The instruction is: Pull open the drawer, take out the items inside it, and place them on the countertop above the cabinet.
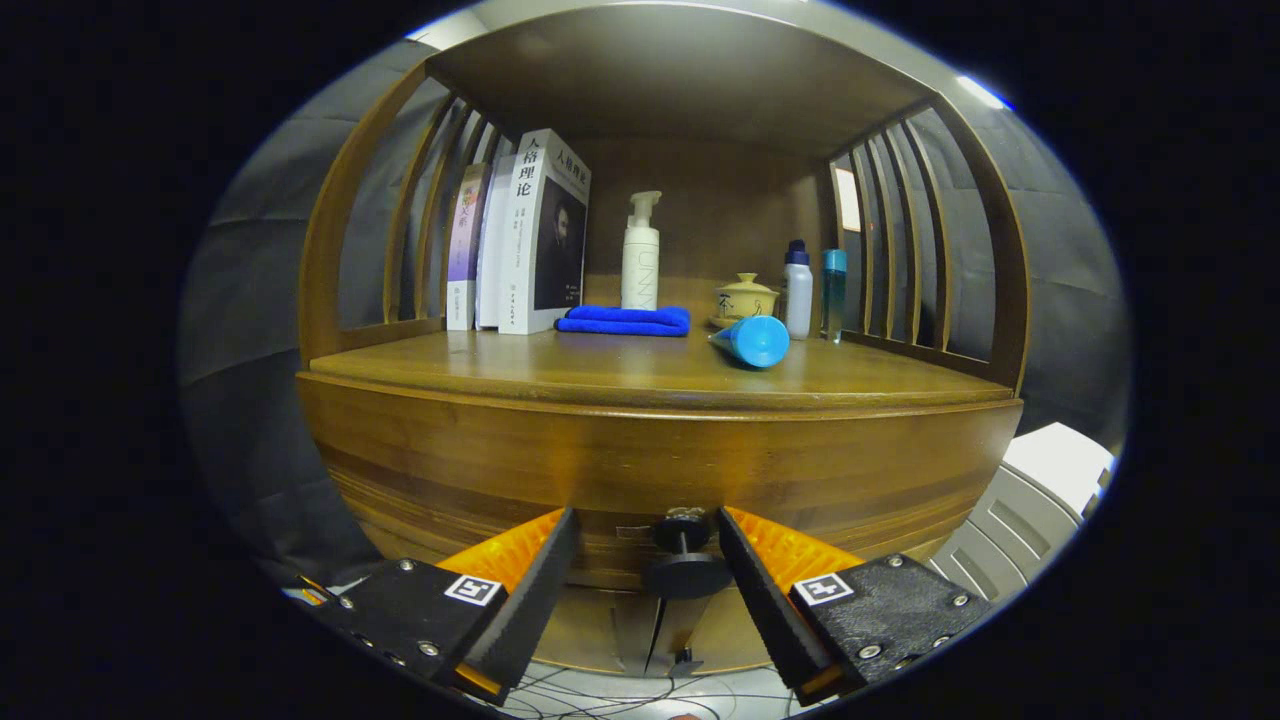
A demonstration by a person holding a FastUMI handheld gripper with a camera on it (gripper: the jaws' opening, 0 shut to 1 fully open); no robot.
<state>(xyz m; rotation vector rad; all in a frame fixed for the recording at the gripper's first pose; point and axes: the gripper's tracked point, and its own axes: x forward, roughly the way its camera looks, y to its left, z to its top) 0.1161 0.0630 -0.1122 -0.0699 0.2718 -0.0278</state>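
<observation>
Jaws apart, straddling one drawer knob (686, 560); countertop (600, 375): three books (520, 235), three bottles (640, 255).

Bare countertop (560, 370) front; towel (625, 320), tube (755, 341) behind; tool (645, 535) agape around knob (686, 560).

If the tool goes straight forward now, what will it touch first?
Most likely the dark drawer knob, which sits between the open fingers of the tool, apparently just ahead of their inner faces. Behind it is the wooden drawer front. Exact depth is unclear.
</observation>
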